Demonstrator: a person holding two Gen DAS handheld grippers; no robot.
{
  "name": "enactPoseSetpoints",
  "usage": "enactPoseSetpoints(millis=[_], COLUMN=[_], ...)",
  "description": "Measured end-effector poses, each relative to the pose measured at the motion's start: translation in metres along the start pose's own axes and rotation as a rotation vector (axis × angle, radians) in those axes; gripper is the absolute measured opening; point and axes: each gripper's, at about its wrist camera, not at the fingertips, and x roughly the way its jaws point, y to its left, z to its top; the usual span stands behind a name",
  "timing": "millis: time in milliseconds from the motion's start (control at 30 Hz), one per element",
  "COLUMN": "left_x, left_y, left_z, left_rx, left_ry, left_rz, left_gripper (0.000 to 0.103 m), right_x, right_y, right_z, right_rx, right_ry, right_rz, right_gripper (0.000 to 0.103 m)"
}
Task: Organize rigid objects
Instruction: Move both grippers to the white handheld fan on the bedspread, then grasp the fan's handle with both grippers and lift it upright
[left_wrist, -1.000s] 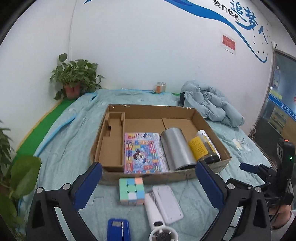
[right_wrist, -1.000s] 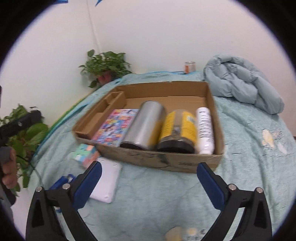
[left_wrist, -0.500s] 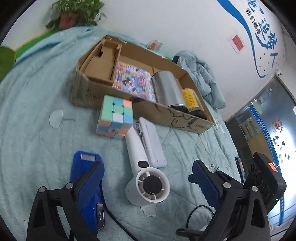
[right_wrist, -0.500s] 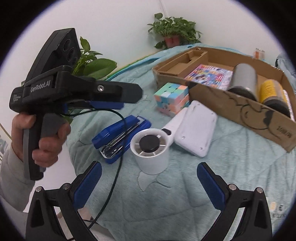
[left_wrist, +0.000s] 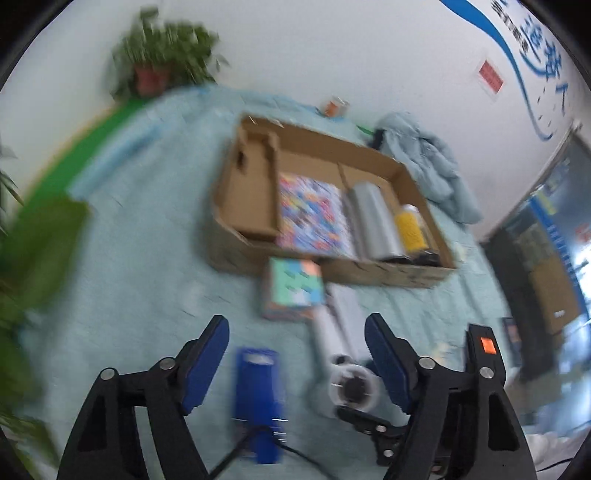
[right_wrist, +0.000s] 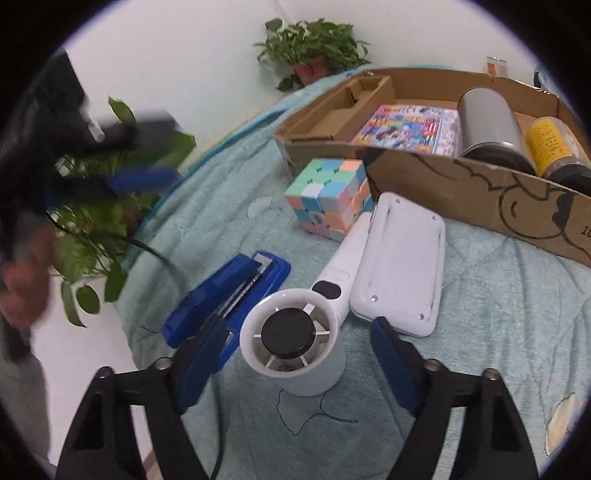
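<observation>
A cardboard box (right_wrist: 461, 181) on the teal bedspread holds a colourful booklet (right_wrist: 410, 125), a silver cylinder (right_wrist: 487, 125) and a yellow-labelled jar (right_wrist: 550, 144). In front of it lie a pastel puzzle cube (right_wrist: 332, 195), a white handheld fan (right_wrist: 295, 339), a white flat case (right_wrist: 402, 262) and a blue stapler (right_wrist: 229, 302). My right gripper (right_wrist: 295, 369) is open, its fingers either side of the fan head. My left gripper (left_wrist: 295, 362) is open above the stapler (left_wrist: 258, 398) and fan (left_wrist: 351, 384); that view is blurred. The box (left_wrist: 332, 266) and cube (left_wrist: 293, 291) show there too.
A potted plant (right_wrist: 314, 48) stands at the far corner by the wall; another plant (right_wrist: 107, 206) is at the bed's left edge. A crumpled blue jacket (left_wrist: 436, 166) lies right of the box. A small can (left_wrist: 334, 107) is by the wall.
My right gripper has moved closer to the fan, which now sits between its fingers. My left gripper has swung, tilting up toward the box, and its view is blurred.
</observation>
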Motion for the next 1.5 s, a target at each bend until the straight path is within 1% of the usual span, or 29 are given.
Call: enactPoseSetpoints(millis=[33, 67, 100, 133, 167, 233, 267, 300, 333, 367, 400, 433, 467, 500, 567, 600, 633, 667, 767, 833, 900, 1000, 1033, 1067, 1100, 1167, 1267, 1333, 1500], left_x=[-0.009, -0.016, -0.019, -0.016, -0.011, 0.025, 0.044, 0.059, 0.073, 0.091, 0.104, 0.111, 0.118, 0.123, 0.132, 0.137, 0.142, 0.146, 0.157, 0.163, 0.168, 0.174, 0.176, 0.176, 0.176, 0.177, 0.180, 0.179, 0.172], left_y=[-0.002, -0.005, -0.011, -0.016, -0.018, -0.027, -0.033, -0.037, -0.042, -0.047, -0.052, -0.054, -0.059, -0.065, -0.071, -0.071, -0.070, -0.070, -0.067, -0.068, -0.067, -0.069, -0.070, -0.071, -0.070, -0.070, -0.072, -0.071, -0.065], left_z=[0.004, 0.005, 0.004, 0.003, 0.000, -0.011, -0.018, -0.023, -0.030, -0.039, -0.048, -0.054, -0.060, -0.067, -0.077, -0.079, -0.082, -0.085, -0.087, -0.082, -0.082, -0.079, -0.079, -0.079, -0.079, -0.079, -0.081, -0.081, -0.080], left_rx=[0.031, 0.060, 0.097, 0.112, 0.110, 0.067, 0.057, 0.052, 0.045, 0.006, -0.031, -0.047, -0.051, -0.033, -0.023, -0.048, -0.062, -0.075, -0.103, -0.130, -0.145, -0.147, -0.148, -0.149, -0.151, -0.144, -0.145, -0.140, -0.155], left_ry=[-0.010, -0.022, -0.032, -0.027, -0.015, 0.082, 0.128, 0.161, 0.195, 0.249, 0.290, 0.315, 0.337, 0.351, 0.366, 0.380, 0.391, 0.398, 0.408, 0.401, 0.395, 0.392, 0.391, 0.381, 0.378, 0.372, 0.367, 0.362, 0.347], left_rz=[0.073, 0.125, 0.154, 0.132, 0.097, -0.031, -0.085, -0.121, -0.149, -0.207, -0.270, -0.305, -0.325, -0.323, -0.307, -0.301, -0.294, -0.276, -0.249, -0.256, -0.270, -0.250, -0.244, -0.240, -0.238, -0.220, -0.226, -0.222, -0.221], left_gripper=[0.081, 0.085, 0.088, 0.094, 0.095, 0.095, 0.093, 0.090, 0.079, 0.070, 0.068, 0.067, 0.067, 0.067, 0.067, 0.067, 0.065, 0.062, 0.062, 0.061, 0.061, 0.059, 0.055, 0.055, 0.054, 0.043, 0.041, 0.041, 0.037], right_x=[0.005, 0.009, 0.012, 0.014, 0.015, 0.013, 0.011, 0.008, 0.005, 0.002, -0.001, -0.006, -0.010, -0.013, -0.016, -0.019, -0.023, -0.027, -0.042, -0.053, -0.059, -0.066, -0.068, -0.071, -0.071, -0.066, -0.052, -0.041, -0.028], right_y=[0.004, 0.006, 0.006, 0.005, 0.003, 0.002, 0.000, -0.003, -0.009, -0.016, -0.023, -0.032, -0.039, -0.043, -0.044, -0.043, -0.042, -0.043, -0.050, -0.051, -0.052, -0.059, -0.057, -0.055, -0.049, -0.035, -0.024, -0.017, -0.004], right_z=[-0.001, -0.004, -0.006, -0.009, -0.011, -0.015, -0.016, -0.018, -0.021, -0.025, -0.029, -0.036, -0.043, -0.049, -0.057, -0.061, -0.065, -0.067, -0.065, -0.061, -0.058, -0.057, -0.057, -0.059, -0.059, -0.057, -0.058, -0.059, -0.052], right_rx=[-0.024, -0.026, -0.006, 0.027, 0.049, 0.051, 0.050, 0.056, 0.074, 0.103, 0.140, 0.196, 0.249, 0.278, 0.257, 0.225, 0.196, 0.193, 0.214, 0.186, 0.160, 0.161, 0.140, 0.112, 0.077, 0.028, 0.016, -0.011, -0.080], right_ry=[0.003, 0.001, 0.005, 0.008, 0.013, -0.001, -0.001, 0.001, 0.003, 0.007, 0.012, 0.019, 0.031, 0.047, 0.083, 0.088, 0.084, 0.074, 0.050, 0.018, 0.006, -0.011, -0.017, -0.022, -0.021, -0.005, 0.030, 0.055, 0.068], right_rz=[-0.015, -0.026, -0.031, -0.031, -0.033, -0.026, -0.015, 0.004, 0.041, 0.089, 0.137, 0.198, 0.256, 0.315, 0.373, 0.361, 0.315, 0.291, 0.210, 0.109, -0.004, -0.040, -0.057, -0.067, -0.062, -0.017, -0.001, -0.033, -0.102], right_gripper=[0.076, 0.075, 0.070, 0.065, 0.063, 0.062, 0.062, 0.062, 0.062, 0.062, 0.062, 0.061, 0.061, 0.061, 0.061, 0.061, 0.061, 0.061, 0.061, 0.061, 0.062, 0.062, 0.062, 0.062, 0.062, 0.062, 0.064, 0.064, 0.062])
